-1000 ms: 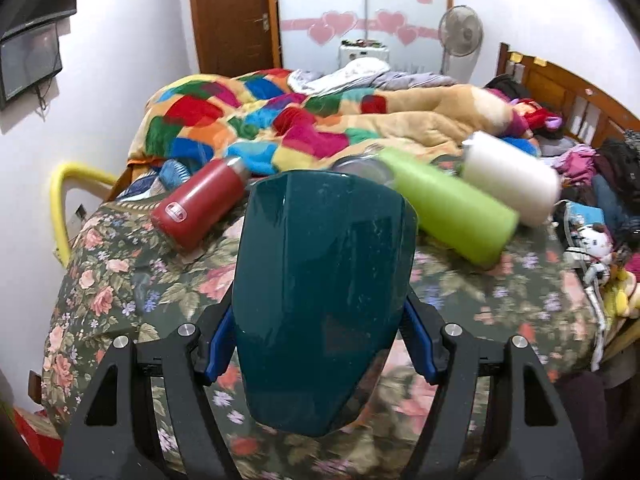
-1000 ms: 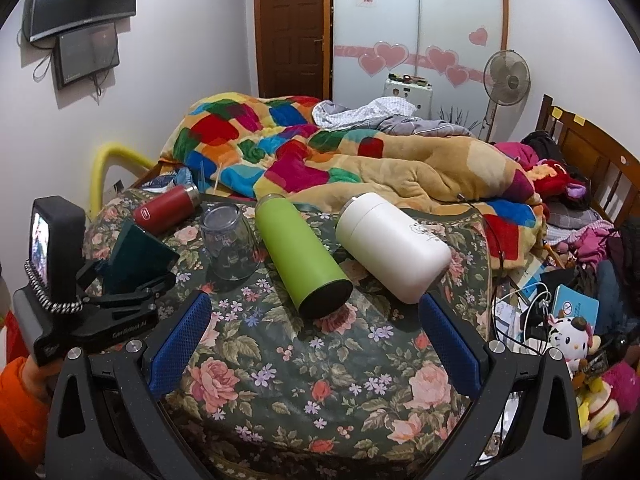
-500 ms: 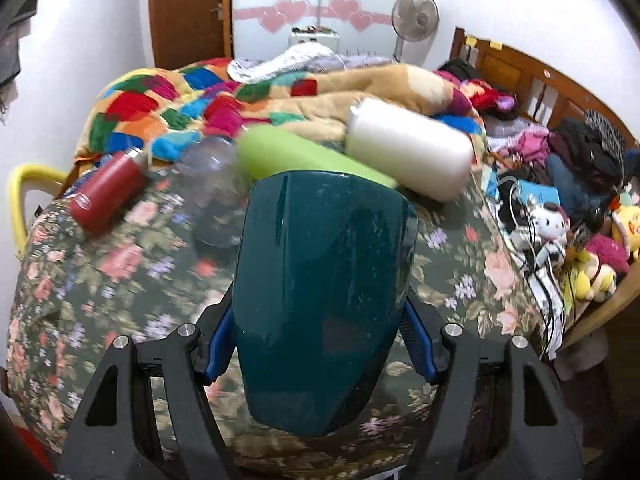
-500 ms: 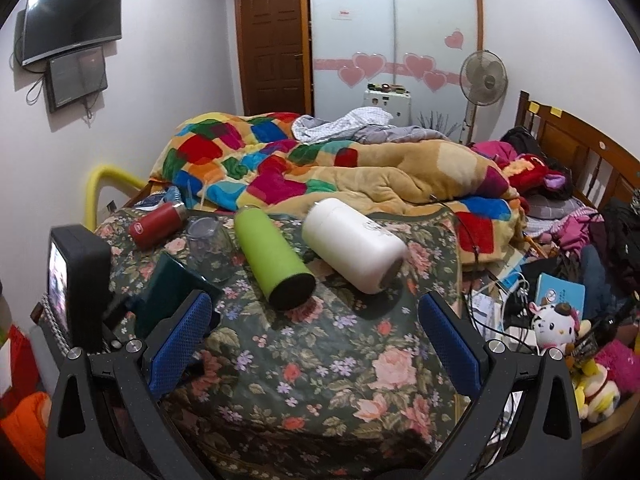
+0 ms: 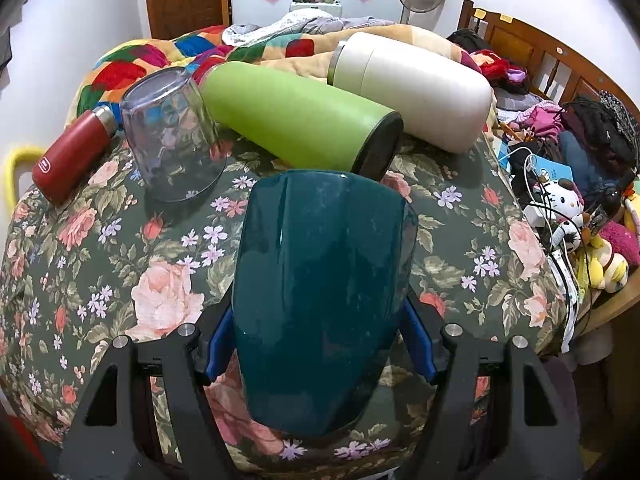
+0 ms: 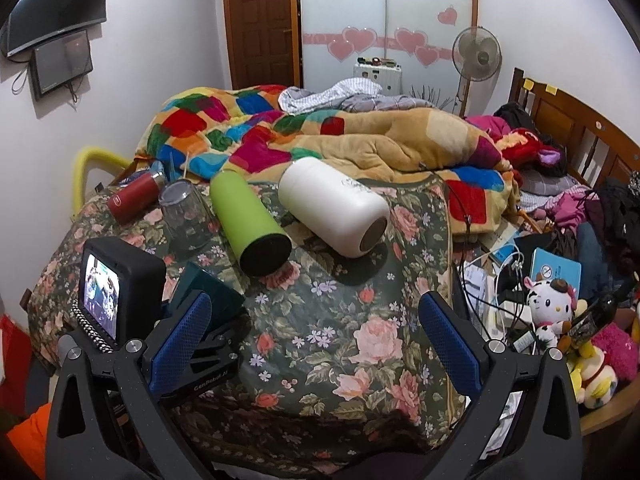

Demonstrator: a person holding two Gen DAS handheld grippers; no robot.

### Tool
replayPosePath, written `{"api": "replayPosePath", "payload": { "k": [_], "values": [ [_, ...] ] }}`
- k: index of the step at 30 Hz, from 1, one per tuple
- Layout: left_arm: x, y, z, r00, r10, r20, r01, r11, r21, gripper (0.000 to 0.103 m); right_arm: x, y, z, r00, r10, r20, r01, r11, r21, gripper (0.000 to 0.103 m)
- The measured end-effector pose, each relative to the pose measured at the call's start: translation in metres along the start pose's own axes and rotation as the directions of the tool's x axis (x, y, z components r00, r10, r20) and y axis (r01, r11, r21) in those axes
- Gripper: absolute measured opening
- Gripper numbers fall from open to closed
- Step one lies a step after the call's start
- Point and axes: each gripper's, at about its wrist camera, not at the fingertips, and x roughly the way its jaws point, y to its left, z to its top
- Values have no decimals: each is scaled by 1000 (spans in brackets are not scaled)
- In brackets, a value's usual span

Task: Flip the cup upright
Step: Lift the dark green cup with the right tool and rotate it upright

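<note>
Strewn across the floral bedspread in the upper half of the frame: clear upturned plastic tumbler, red steel flask, lime-green bottle, white cylindrical jar, all lying close together. Lower centre, left gripper clamped on glossy dark teal cup. Right gripper spread wide, holding nothing.

The left gripper swings rightward over the floral bedspread. The clear glass and green bottle now sit closer ahead.

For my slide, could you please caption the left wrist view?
Left tool grips dark teal glossy cup above floral bedspread.
</note>
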Motion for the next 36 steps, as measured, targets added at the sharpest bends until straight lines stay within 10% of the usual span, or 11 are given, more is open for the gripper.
{"api": "replayPosePath", "payload": {
  "k": [19, 26, 36],
  "values": [
    [-72, 41, -16, 998, -11, 69, 11, 1000, -4, 84, 12, 28, 2, 996, 66, -53, -65, 998, 12, 103],
    [-102, 97, -27, 977, 166, 134, -153, 983, -101, 84, 59, 51, -6, 963, 183, -199, -169, 982, 86, 97],
    [-117, 135, -33, 968, 189, 168, -155, 969, -193, 84, 115, 82, -9, 902, 255, -347, -214, 965, 154, 87]
  ]
}}
